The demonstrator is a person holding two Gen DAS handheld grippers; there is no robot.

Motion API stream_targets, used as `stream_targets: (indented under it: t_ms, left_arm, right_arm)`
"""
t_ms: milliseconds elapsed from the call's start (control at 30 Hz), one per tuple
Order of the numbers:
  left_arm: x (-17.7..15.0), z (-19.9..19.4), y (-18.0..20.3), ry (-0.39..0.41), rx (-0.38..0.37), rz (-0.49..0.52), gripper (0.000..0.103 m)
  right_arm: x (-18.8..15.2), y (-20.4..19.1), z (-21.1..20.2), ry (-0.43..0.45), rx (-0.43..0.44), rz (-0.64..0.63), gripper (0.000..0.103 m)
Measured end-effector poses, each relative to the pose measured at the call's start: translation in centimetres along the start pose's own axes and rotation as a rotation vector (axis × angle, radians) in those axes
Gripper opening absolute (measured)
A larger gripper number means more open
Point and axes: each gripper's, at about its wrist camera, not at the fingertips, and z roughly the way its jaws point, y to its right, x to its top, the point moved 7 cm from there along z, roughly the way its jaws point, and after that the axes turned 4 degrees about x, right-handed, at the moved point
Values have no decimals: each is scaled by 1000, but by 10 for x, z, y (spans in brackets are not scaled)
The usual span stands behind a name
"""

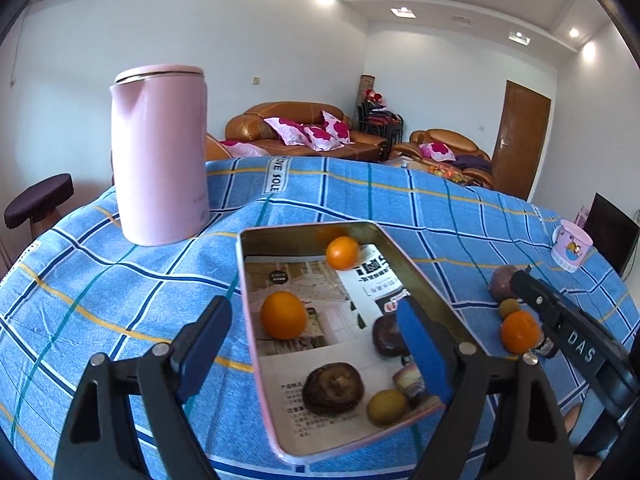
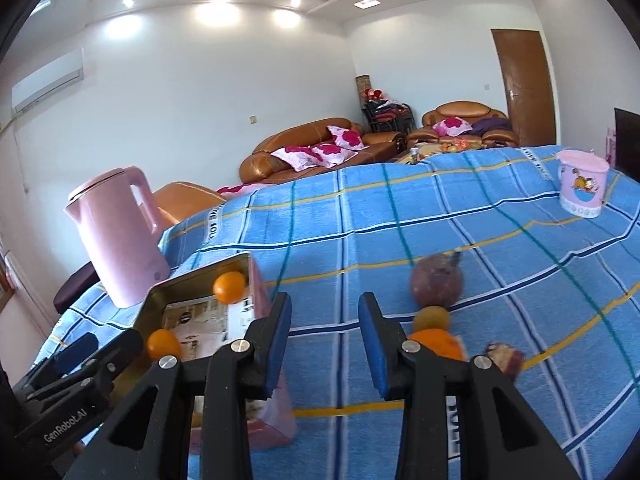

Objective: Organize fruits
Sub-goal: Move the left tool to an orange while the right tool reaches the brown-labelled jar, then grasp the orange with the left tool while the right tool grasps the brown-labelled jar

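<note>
Bench (image 1: 120, 280): covered with a blue plaid cloth.
Tray (image 1: 424, 276): a pink-rimmed metal tin, lined with printed paper, set on the cloth beside a pink kettle (image 1: 160, 156).
Fruits in tray: two oranges (image 1: 283, 315), two dark brown fruits (image 1: 333, 388) and one small green fruit (image 1: 386, 407) are held inside.
Fruits outside tray: a purple fruit (image 2: 437, 280), a small green-brown fruit (image 2: 431, 318) and an orange (image 2: 438, 343) are lined up on the cloth to the tray's right.
Left gripper (image 1: 316, 350): fingers spread wide over the tray, nothing held.
Right gripper (image 2: 324, 344): fingers spread, empty, just beside the loose orange.
Mug (image 2: 582, 188): pink, placed well apart at the far edge.
</note>
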Motion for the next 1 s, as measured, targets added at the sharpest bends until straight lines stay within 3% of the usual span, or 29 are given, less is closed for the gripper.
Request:
stream_targets:
  t_ms: [267,467,733,1000]
  left_arm:
    - [-7,-6,35,-16,-53,63,87]
    - [-16,-8,75,-41,-104,144,87]
    - [-28,-11,130,-59,-172,266,87]
    - [-35,-9,146,-87,-174,301,87]
  right_arm:
    - [5,72,-22,-8,-77,51,37]
    - [2,110,-34,-61,-75,63,37]
    - [-8,117,-35,-157,-30,-8,37]
    - [-21,103,-15,-269,61,-58,37]
